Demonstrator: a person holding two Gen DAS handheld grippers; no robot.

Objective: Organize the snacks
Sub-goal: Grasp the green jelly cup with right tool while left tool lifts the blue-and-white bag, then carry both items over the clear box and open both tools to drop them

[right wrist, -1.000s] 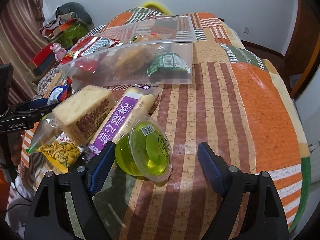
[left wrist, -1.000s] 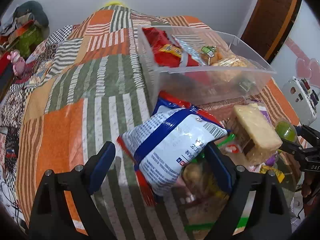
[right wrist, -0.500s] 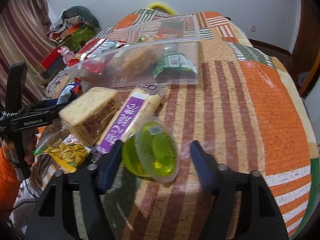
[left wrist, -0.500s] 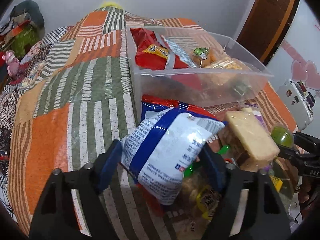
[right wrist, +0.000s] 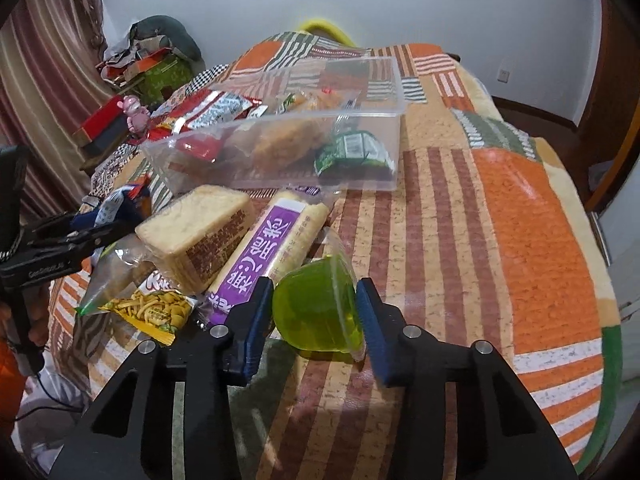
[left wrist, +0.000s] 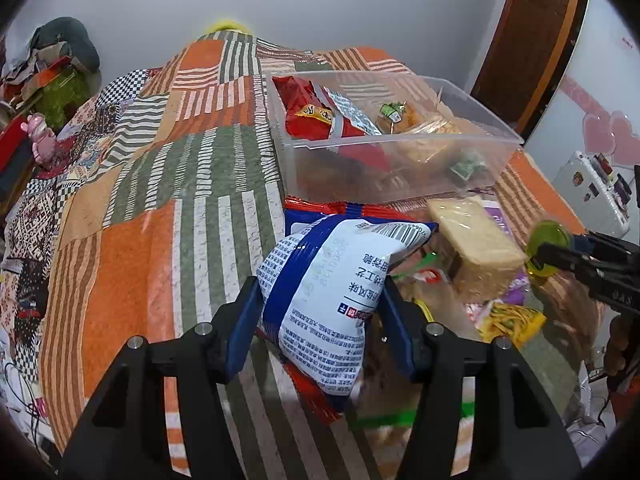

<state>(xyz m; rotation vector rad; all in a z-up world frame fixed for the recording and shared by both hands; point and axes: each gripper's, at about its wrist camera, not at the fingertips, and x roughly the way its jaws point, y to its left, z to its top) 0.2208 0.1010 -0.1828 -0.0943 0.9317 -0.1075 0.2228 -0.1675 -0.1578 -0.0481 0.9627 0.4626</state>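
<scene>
Gripping a puffy white-and-blue snack bag (left wrist: 332, 280), the left tongs (left wrist: 320, 320) are closing, their blue pads pressing its crinkled foil sides just above the quilted patchwork bedspread (left wrist: 160, 200). The right tongs (right wrist: 314, 316) are clamped on a translucent green jelly cup (right wrist: 316, 312), glossy and dome-shaped, tipped on its side over the striped fabric. Just beside it lie a rectangular purple-labelled cake pack (right wrist: 272, 256), a blocky cellophane-wrapped wafer brick (right wrist: 196, 232) and a flat yellow packet of fried strips (right wrist: 152, 312). Behind them sits a clear plastic bin (right wrist: 360, 176), rigid and rectangular, holding red, green and foil wrappers.
</scene>
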